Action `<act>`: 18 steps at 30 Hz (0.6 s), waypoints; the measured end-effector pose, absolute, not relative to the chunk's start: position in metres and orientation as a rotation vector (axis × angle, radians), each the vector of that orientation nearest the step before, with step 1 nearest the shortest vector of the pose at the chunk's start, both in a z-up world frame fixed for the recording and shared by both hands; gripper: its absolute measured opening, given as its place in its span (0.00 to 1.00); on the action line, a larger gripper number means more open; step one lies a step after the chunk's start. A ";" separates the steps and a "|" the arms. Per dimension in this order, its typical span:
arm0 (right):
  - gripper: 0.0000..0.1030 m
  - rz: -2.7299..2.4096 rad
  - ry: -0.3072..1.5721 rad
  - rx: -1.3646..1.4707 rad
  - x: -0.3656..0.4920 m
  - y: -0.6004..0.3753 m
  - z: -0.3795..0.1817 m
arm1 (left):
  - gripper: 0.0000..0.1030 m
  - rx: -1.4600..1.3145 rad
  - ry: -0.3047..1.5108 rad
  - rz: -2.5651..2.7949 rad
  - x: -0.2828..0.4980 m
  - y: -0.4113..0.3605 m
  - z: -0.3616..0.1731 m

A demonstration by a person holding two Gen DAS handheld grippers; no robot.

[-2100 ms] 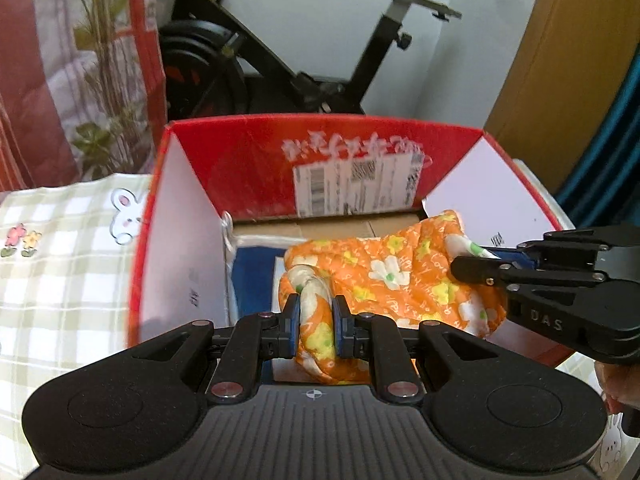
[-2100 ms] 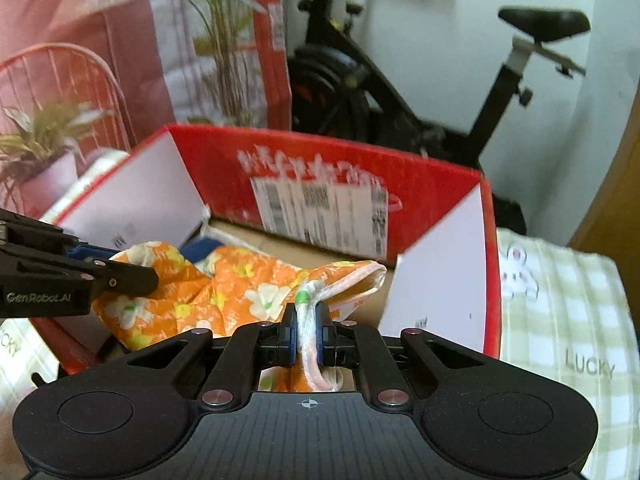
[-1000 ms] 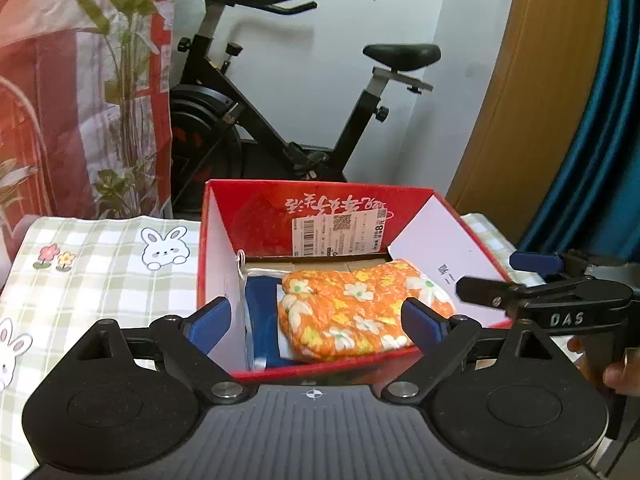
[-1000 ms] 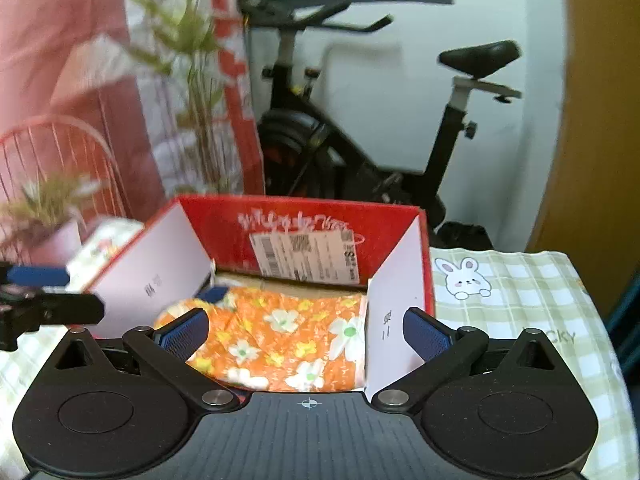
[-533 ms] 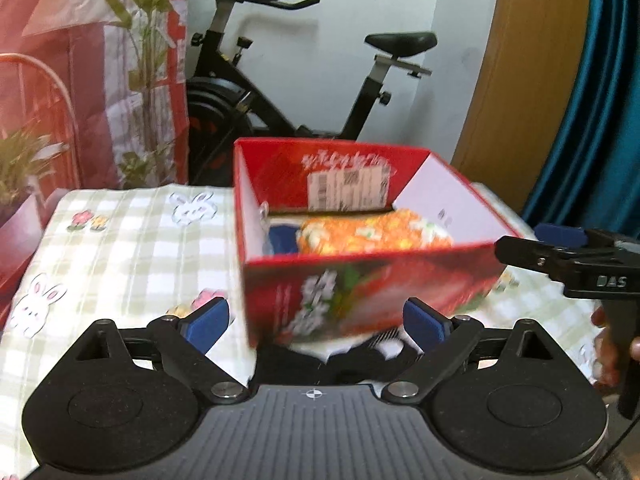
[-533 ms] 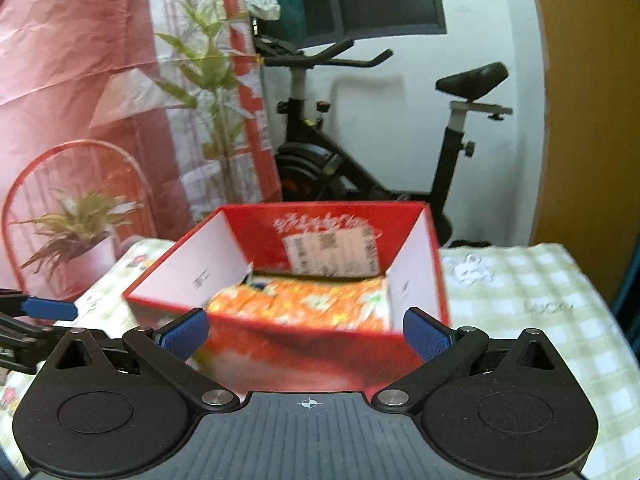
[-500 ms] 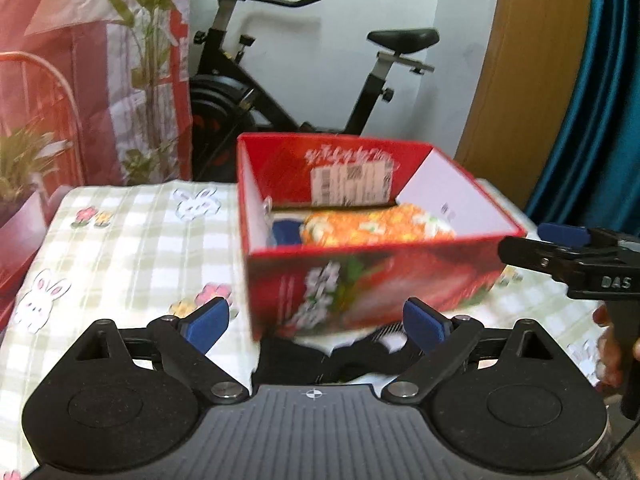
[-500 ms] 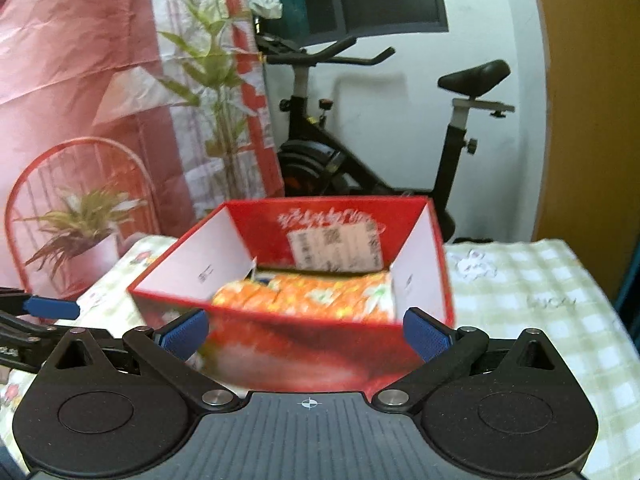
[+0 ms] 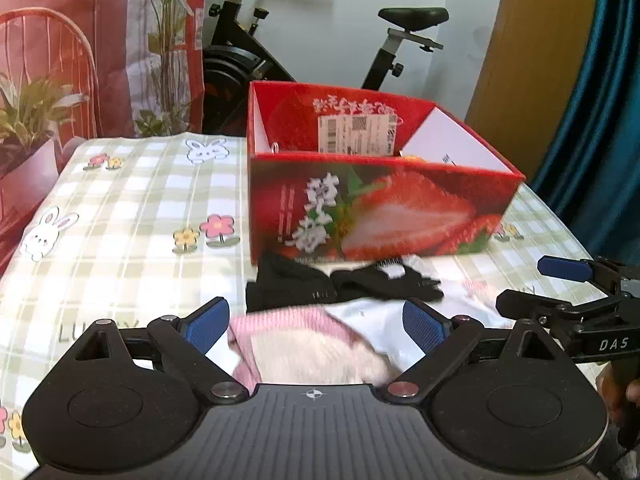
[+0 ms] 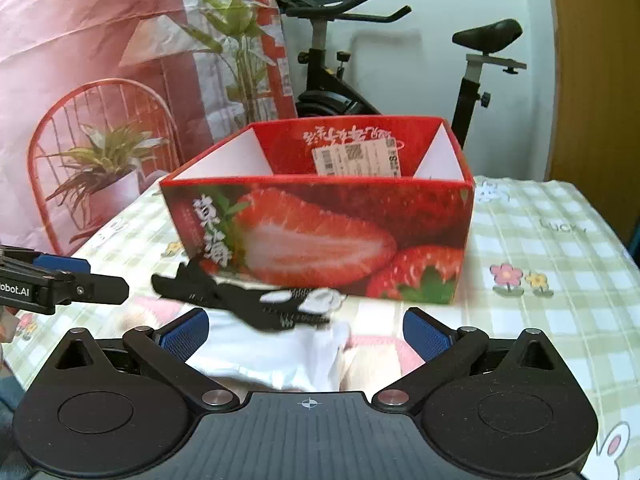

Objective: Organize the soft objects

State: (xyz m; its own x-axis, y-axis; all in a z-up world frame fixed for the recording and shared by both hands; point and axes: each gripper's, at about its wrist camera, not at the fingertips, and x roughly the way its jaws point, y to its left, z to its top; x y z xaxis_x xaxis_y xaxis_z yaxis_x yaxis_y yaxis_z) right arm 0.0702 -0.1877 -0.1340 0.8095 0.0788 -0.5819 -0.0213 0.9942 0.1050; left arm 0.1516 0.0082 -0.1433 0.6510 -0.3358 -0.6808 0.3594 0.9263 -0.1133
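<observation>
A checked tablecloth (image 9: 120, 200) fills the lower frame; exercise bike (image 10: 340, 80) upper centre; both grippers' jaws spread, empty.

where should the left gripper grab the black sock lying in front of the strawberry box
Probably the left end of the black sock, from above with the open left gripper. That end lies flat and bunched on the tablecloth, clear of the strawberry box; its right part rests on the white cloth.
</observation>
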 end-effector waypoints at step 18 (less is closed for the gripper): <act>0.94 0.085 0.717 0.057 0.021 -0.181 -0.146 | 0.77 0.005 0.827 -0.433 0.095 0.024 -0.170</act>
State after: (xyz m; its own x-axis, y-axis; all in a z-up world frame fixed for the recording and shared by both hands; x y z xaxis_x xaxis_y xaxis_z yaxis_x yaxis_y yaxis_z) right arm 0.0209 -0.1812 -0.1460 0.7503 0.0975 -0.6538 -0.0583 0.9950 0.0815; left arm 0.0950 0.0241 -0.1703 0.5951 -0.3706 -0.7130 0.3742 0.9130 -0.1622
